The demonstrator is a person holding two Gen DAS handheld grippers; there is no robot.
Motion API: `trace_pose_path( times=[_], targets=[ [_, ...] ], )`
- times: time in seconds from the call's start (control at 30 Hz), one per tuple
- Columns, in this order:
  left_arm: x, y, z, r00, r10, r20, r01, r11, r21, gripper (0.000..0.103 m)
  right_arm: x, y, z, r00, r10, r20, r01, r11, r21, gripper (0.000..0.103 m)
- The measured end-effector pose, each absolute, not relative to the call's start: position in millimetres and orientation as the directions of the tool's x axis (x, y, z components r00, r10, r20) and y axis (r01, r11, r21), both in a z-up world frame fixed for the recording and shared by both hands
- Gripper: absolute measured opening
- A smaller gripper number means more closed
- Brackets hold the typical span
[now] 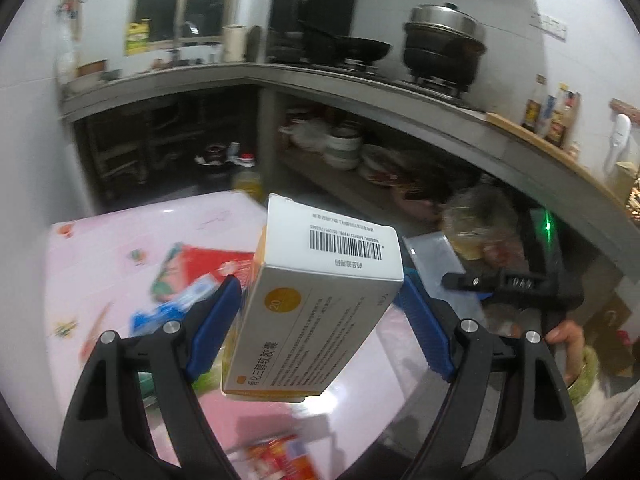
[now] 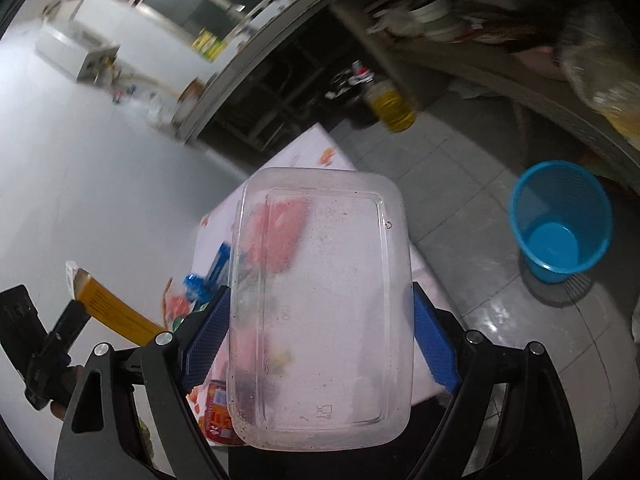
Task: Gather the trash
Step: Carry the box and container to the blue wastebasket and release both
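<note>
Both hands loaded. My left gripper [image 1: 320,316] is clamped on the medicine box [image 1: 316,300], held tilted, barcode end up, lifted clear above the pink table [image 1: 100,248]. My right gripper [image 2: 320,336] pinches the clear plastic container [image 2: 320,308] across its short sides, bottom facing the camera (looks empty, just grime). It hangs over the table's right edge because the blue bin [image 2: 560,220] stands on the floor off to that side. Judgement: carry-to-bin phase. Wrappers [image 1: 192,276] are left near the table's centre.
</note>
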State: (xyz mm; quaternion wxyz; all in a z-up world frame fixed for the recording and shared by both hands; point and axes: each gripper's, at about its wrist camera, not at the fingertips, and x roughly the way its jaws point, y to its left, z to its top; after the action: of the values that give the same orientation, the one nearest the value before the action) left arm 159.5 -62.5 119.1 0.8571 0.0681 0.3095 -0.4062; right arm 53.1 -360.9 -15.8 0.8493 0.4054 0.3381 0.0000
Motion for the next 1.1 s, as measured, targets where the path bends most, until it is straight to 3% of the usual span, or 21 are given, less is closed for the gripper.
trace_pose_path(
  times=[0.23, 0.47, 0.8, 1.1],
  targets=[
    [183.3, -167.9, 99.9, 0.245, -0.720, -0.649, 0.798, 0.530, -0.287, 0.077, 1.4, -426.7, -50.6, 0.806, 0.147, -0.574, 0.419, 0.544, 0.727, 0.083],
    [213.8, -287.8, 43.8, 0.064, -0.667, -0.742, 0.792, 0.486, -0.368, 0.077, -27.2, -492.2, -114.9, 0.806, 0.073, -0.588, 0.531, 0.352, 0.771, 0.083],
    [244.1, -441.5, -87.4, -0.080, -0.482, -0.873, 0.741, 0.556, -0.375, 0.077, -9.0, -553.9, -228.6, 0.808, 0.057, -0.586, 0.583, 0.060, 0.810, 0.083],
    [253.4, -531.4, -170.9, -0.025, -0.354, -0.935, 0.728, 0.634, -0.259, 0.081, 15.0, -596.1, -319.7, 0.831, -0.006, -0.557, 0.546, -0.184, 0.817, 0.086]
  ],
)
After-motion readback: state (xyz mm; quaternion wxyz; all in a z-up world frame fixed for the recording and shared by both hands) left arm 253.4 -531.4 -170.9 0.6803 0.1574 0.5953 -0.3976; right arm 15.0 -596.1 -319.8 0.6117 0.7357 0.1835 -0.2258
